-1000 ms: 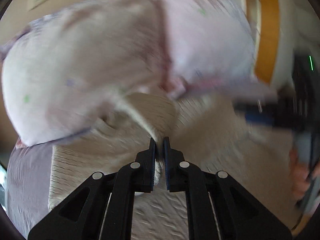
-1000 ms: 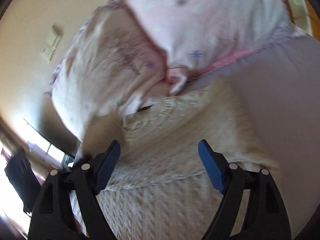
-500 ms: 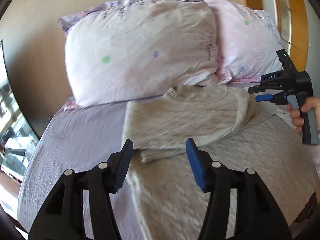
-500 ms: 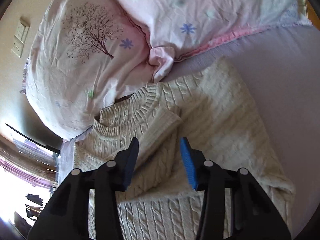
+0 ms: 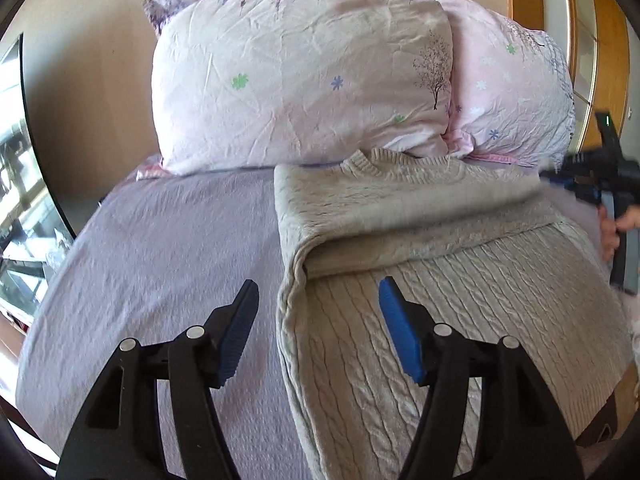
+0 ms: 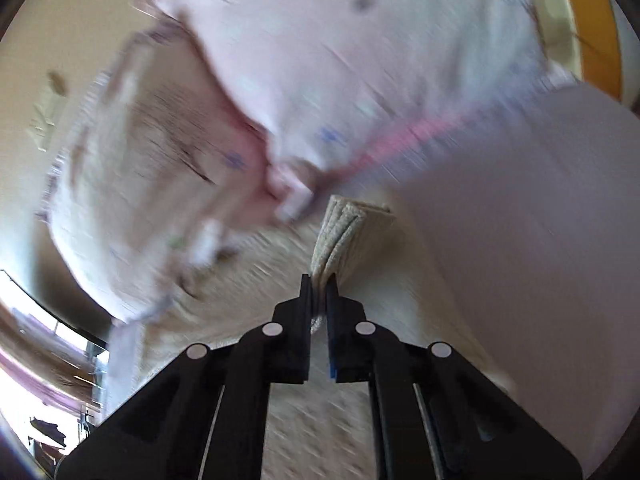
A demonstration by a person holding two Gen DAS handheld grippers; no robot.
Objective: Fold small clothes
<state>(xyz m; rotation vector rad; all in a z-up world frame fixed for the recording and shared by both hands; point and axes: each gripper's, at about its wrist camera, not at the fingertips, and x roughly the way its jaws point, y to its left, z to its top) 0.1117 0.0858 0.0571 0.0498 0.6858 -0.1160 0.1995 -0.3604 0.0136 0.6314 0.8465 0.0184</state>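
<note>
Left wrist: pillows (image 5: 300, 92) behind sweater (image 5: 440, 280).

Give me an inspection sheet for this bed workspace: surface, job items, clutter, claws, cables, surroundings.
Surface: lilac bedsheet, lightly wrinkled.
Job's things: cream cable-knit sweater lying flat on the sheet, one sleeve folded across the chest, collar toward the pillows.
Clutter: two pale pink floral pillows, the left one overlapping the right one, at the head of the bed.
Claws: left claw open, straddling the sweater's left edge; right claw shut on a sweater fold, view motion-blurred.
Cables: nothing seen.
Surroundings: beige wall; wooden frame at right; dark-framed window at left.
</note>
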